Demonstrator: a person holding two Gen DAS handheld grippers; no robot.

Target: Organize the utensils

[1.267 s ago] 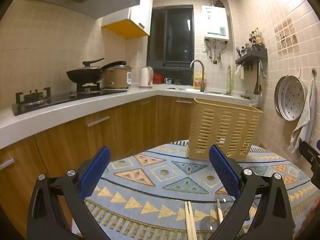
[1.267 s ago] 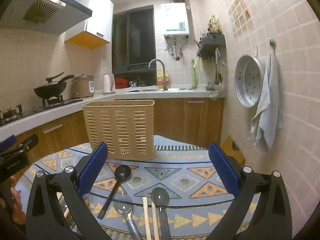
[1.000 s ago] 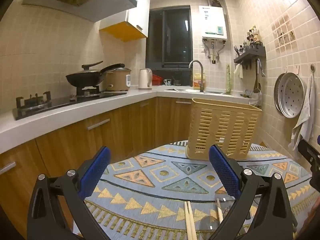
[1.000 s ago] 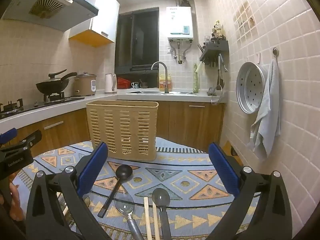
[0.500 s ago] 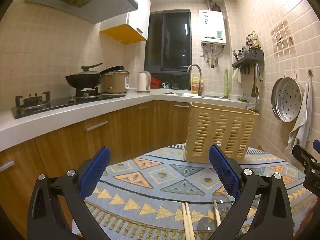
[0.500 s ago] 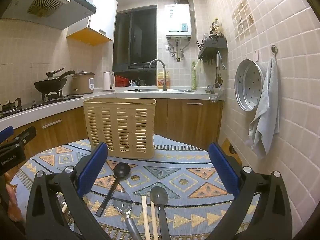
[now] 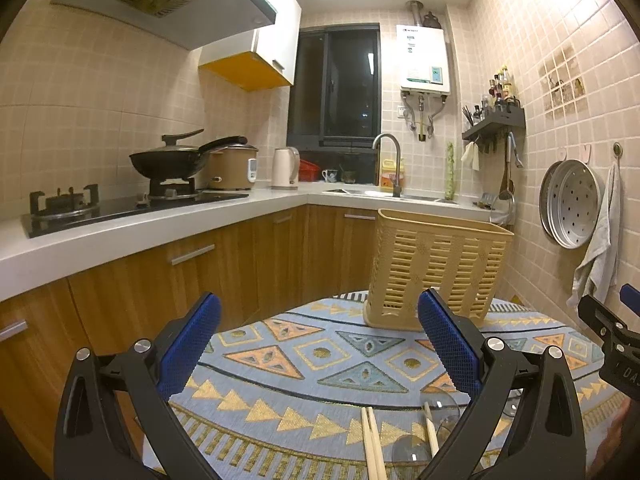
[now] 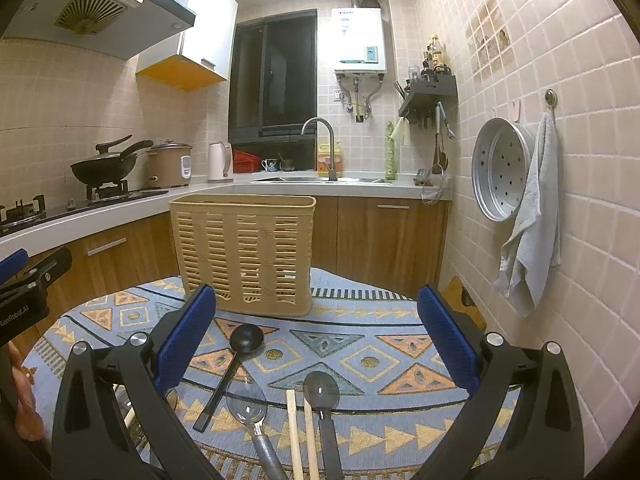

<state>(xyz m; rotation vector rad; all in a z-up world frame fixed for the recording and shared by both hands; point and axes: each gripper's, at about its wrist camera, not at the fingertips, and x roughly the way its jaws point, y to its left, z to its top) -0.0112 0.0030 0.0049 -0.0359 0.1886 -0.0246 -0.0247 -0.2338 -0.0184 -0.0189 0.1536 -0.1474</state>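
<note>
Spoons and chopsticks lie on the patterned cloth (image 8: 400,344) over the surface, and none is in the basket (image 8: 244,252) yet; the basket stands upright at the middle of the right view, past the spoons, and I cannot see inside it.

Both claws are wide open and hold nothing; the right claw (image 8: 316,340) hangs over the row at the bottom of its frame; the left claw (image 7: 318,344) hangs over bare cloth, with only the chopstick tips (image 7: 370,440) and a clear spoon (image 7: 432,420) low in its frame.

In the right view, from left to right, lie a black ladle (image 8: 232,364), a clear spoon with a grey handle (image 8: 248,404), two chopsticks (image 8: 302,432) side by side, and a black spoon (image 8: 322,396); they are close together, so a grab could catch two at once.

I think the step now is to pick one thing; the black ladle looks best, since its thin handle slants away from the others; come straight down on the handle, one pad on each side, then squeeze; lift it high, turn it so the handle points down, and drop it into the basket from above; go slow near the rim so the basket does not tip.
</note>
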